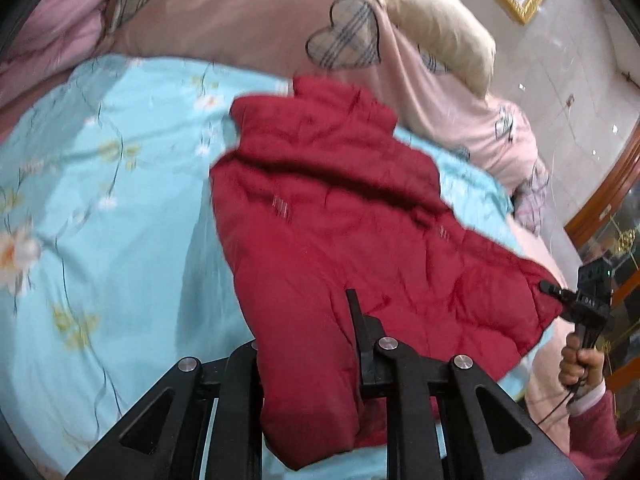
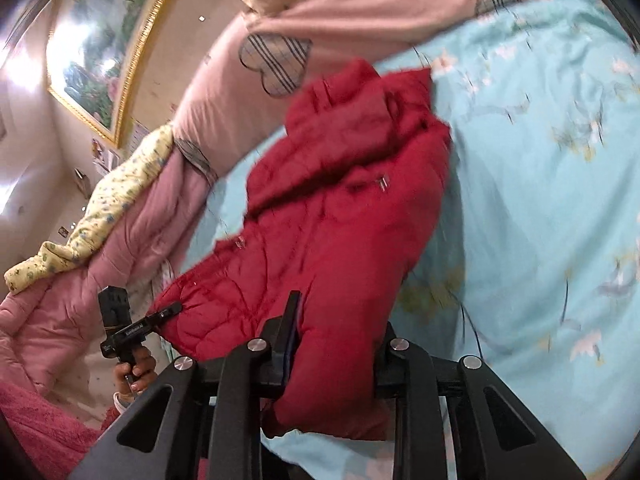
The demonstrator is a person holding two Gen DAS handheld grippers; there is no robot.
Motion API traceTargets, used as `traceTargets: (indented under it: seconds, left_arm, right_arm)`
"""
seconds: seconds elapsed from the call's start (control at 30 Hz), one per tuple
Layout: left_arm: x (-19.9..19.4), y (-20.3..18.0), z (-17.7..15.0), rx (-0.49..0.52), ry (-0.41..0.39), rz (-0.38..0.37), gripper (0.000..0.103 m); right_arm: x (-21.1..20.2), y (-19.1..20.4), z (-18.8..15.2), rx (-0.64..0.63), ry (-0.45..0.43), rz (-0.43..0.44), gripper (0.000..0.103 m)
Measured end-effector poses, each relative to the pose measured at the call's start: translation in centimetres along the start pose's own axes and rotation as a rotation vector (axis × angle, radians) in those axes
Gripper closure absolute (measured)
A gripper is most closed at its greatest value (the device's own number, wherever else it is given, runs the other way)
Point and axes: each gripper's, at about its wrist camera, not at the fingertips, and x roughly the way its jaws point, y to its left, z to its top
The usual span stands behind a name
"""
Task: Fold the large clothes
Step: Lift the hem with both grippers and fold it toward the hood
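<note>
My left tongs are clamping a thick fold of the red padded jacket at its near hem, fabric bulging between the black fingers. My right tongs are gripping the other near corner the same way. Each hand is showing in the other's view, pinching the hem edge. The jacket is lying crumpled across a pale blue flowered bedsheet, its collar end pointing toward a pink quilt with checked hearts and a beige pillow.

Bed with light-blue floral sheet, pink heart-print quilt; gold-framed picture upper left, glossy wall.
</note>
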Motion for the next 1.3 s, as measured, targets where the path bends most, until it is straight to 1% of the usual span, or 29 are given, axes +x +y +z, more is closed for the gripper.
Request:
traceTargets:
  seconds: [0.13, 0.3, 0.37, 0.47, 0.53, 0.63, 0.73, 0.93, 1.03, 1.17, 1.2, 1.3]
  left_arm:
    - [-0.1, -0.2, 2.4, -0.009, -0.064, -0.006, 0.086]
    - [0.9, 0.7, 4.2, -0.048, -0.084, -0.019, 0.085]
    - [1.4, 0.9, 5.4, -0.065, -0.093, -0.021, 0.085]
    - [2.8, 1.2, 7.4, -0.086, -0.102, -0.002, 0.085]
    - [3.9, 1.2, 8.8, -0.105, -0.105, 0.020, 0.085]
    - [5.5, 0.5, 10.9, -0.105, -0.123, 0.057, 0.085]
    - [7.2, 0.1, 12.9, -0.114, -0.134, 0.080, 0.085]
    - [10.7, 0.2, 16.0, -0.132, -0.128, 0.109, 0.084]
    - [12.5, 0.6, 17.1, -0.133, -0.119, 0.124, 0.084]
    - [14.8, 1.1, 18.7, -0.141, -0.107, 0.142, 0.083]
    - [15.7, 1.3, 19.3, -0.146, -0.102, 0.148, 0.083]
    - [17.6, 1.8, 20.7, -0.162, -0.095, 0.166, 0.082]
  right_arm:
    - [0.0, 1.2, 3.0, -0.018, -0.066, 0.025, 0.079]
    - [0.4, 1.7, 5.9, -0.010, -0.146, 0.038, 0.079]
    - [0.6, 1.6, 6.9, -0.001, -0.169, 0.034, 0.079]
    - [1.3, 1.1, 8.7, 0.036, -0.200, 0.043, 0.079]
    - [2.0, 0.6, 10.1, 0.063, -0.218, 0.028, 0.079]
    - [3.0, 0.3, 12.1, 0.077, -0.243, 0.002, 0.079]
    - [4.0, 0.4, 14.0, 0.073, -0.267, -0.031, 0.079]
    - [6.3, -0.3, 17.6, 0.108, -0.294, -0.048, 0.078]
    - [7.3, -0.5, 18.7, 0.099, -0.305, -0.063, 0.077]
    - [8.8, -1.5, 19.8, 0.128, -0.311, -0.061, 0.076]
    - [9.1, -1.7, 20.1, 0.135, -0.311, -0.058, 0.074]
    - [10.1, -2.5, 21.0, 0.164, -0.314, -0.055, 0.073]
